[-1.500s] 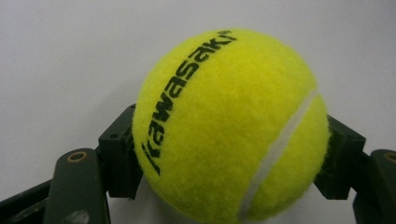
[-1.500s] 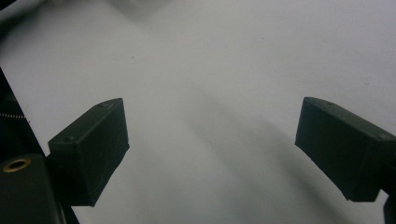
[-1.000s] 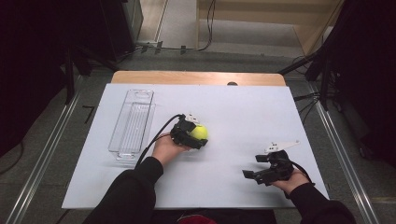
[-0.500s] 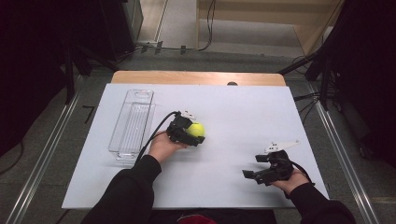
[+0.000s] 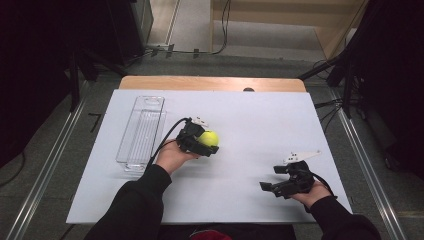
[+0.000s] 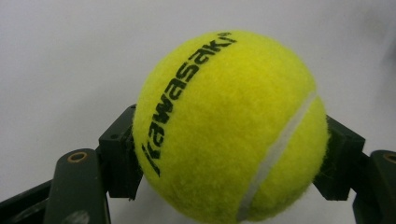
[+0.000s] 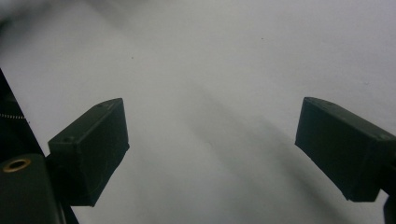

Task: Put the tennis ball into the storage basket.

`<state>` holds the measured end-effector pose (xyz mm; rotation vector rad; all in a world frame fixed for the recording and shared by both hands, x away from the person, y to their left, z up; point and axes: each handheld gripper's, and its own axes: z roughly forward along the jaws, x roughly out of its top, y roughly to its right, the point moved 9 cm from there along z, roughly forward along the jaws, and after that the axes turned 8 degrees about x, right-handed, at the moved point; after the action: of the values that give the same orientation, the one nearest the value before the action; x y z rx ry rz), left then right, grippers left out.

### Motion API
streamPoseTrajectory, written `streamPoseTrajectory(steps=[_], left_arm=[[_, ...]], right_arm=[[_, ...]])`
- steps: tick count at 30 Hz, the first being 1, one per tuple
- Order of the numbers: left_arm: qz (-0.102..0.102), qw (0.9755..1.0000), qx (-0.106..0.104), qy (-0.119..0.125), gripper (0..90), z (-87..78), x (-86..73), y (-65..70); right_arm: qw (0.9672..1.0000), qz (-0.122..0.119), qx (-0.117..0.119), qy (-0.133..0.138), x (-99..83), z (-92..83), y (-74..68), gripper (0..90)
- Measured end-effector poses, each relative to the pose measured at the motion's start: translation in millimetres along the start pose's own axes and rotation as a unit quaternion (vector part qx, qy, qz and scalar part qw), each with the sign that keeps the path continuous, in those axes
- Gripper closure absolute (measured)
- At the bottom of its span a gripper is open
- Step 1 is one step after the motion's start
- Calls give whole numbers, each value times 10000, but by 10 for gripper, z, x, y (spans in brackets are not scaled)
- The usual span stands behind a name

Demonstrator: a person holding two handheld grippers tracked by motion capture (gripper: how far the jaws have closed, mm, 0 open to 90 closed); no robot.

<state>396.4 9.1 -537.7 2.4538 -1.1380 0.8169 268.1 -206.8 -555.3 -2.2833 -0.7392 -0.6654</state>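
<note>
Since the earlier frame the left gripper (image 5: 206,142) has edged the tennis ball (image 5: 209,138) slightly leftward above the worktop (image 5: 260,120), fingers (image 6: 119,158) clamped near its midline, right gripper (image 5: 278,181) idle with fingers wide; risk: the round felt ball slips out and rolls short of the clear tray (image 5: 140,131).

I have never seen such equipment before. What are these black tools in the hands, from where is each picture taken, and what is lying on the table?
A person holds black hand tongs in each hand; no robot arm is here. The high view looks down on a white table. The other two pictures come from small cameras riding on each tool. The left tongs are shut on a yellow tennis ball marked "Kawasaki". The right tongs are open and hold nothing. A clear plastic tray lies empty at the left.
</note>
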Motion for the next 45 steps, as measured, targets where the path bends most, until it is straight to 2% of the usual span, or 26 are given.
streamPoseTrajectory(steps=[14,25,32,38,45], left_arm=[[-11,9999,-124,-5,266,-156,66,49],[-110,9998,-147,54,266,-285,140,19],[-71,9998,-201,1,266,-346,160,15],[-125,9996,-263,-11,266,-397,176,6],[-159,9996,-222,-15,266,-441,183,-31]], right_arm=[[10000,-7,1,7,3,-1,1,78],[10000,-33,13,47,15,-9,-3,78],[9999,-63,30,92,25,-11,-7,78],[9999,-62,33,100,29,-11,-9,78],[9999,-61,31,100,28,-10,-3,78]])
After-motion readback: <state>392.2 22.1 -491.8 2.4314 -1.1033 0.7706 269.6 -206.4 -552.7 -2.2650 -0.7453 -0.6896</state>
